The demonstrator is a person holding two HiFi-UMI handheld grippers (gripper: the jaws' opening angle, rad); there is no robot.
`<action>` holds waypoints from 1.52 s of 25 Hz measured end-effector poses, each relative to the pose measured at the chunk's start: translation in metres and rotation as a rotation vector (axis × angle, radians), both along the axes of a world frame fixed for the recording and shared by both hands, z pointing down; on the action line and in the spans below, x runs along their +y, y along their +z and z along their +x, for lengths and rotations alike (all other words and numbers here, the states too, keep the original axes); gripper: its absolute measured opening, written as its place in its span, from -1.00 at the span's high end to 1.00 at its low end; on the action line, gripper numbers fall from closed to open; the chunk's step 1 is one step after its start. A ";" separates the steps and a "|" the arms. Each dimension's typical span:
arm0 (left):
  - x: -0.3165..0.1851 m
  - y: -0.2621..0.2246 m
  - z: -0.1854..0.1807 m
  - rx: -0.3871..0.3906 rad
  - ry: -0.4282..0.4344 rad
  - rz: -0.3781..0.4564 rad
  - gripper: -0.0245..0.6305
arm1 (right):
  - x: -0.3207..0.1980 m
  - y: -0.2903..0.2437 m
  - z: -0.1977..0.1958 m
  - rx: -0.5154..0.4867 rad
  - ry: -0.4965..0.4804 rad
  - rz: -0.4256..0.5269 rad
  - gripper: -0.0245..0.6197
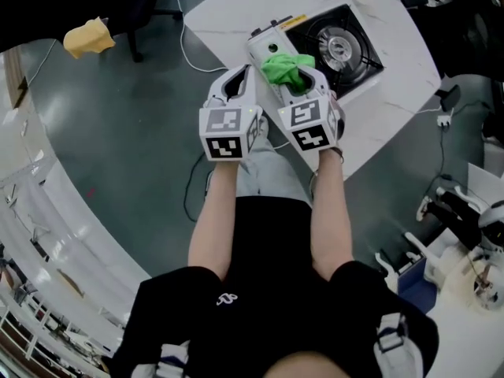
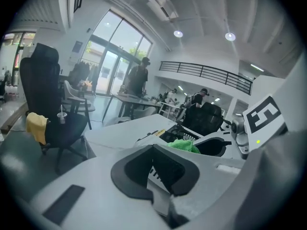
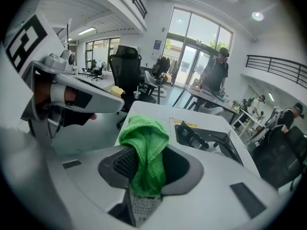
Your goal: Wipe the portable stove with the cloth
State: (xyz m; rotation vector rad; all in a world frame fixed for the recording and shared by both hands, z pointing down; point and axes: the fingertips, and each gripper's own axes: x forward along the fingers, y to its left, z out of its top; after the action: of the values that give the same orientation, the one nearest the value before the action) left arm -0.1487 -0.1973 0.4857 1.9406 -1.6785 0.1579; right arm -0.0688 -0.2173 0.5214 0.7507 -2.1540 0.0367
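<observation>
Above the stove (image 1: 343, 50), right tool (image 3: 145, 178) pinches cloth (image 3: 145, 140); left tool (image 2: 160, 188) is closed, empty.

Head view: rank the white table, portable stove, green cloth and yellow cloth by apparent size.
1. white table
2. portable stove
3. green cloth and yellow cloth: they look about equal, so not ranked.
</observation>
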 end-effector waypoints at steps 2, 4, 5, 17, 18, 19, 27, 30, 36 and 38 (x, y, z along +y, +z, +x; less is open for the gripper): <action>0.003 -0.001 0.010 -0.007 0.034 0.004 0.93 | 0.005 0.000 0.008 -0.008 0.026 0.001 0.57; 0.006 -0.002 0.018 -0.011 0.063 0.006 0.93 | 0.011 0.000 0.016 -0.014 0.053 0.002 0.57; 0.008 -0.002 0.022 -0.011 0.075 0.007 0.93 | 0.014 0.000 0.021 -0.016 0.067 0.004 0.57; 0.025 0.000 0.067 0.000 0.207 0.010 0.93 | 0.043 -0.001 0.074 -0.046 0.251 -0.003 0.57; 0.027 0.001 0.071 0.003 0.221 0.008 0.93 | 0.045 -0.001 0.078 -0.049 0.264 -0.003 0.57; 0.028 0.002 0.076 0.005 0.235 0.008 0.93 | 0.047 -0.001 0.082 -0.051 0.276 -0.003 0.57; 0.038 0.006 0.103 0.036 0.305 0.007 0.93 | 0.066 0.002 0.112 -0.035 0.364 -0.013 0.57; 0.039 0.005 0.109 0.047 0.319 0.012 0.93 | 0.074 0.003 0.122 -0.031 0.408 -0.027 0.56; 0.037 -0.009 0.116 0.064 0.333 0.045 0.93 | 0.085 -0.004 0.148 -0.019 0.491 -0.030 0.56; 0.034 -0.015 0.118 0.068 0.333 0.058 0.93 | 0.084 -0.010 0.157 -0.026 0.514 -0.020 0.56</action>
State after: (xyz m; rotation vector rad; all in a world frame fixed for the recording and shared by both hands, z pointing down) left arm -0.0305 -0.1635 0.4710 2.2323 -1.3202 0.1678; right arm 0.0878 -0.1335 0.5118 1.2780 -1.9274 0.3364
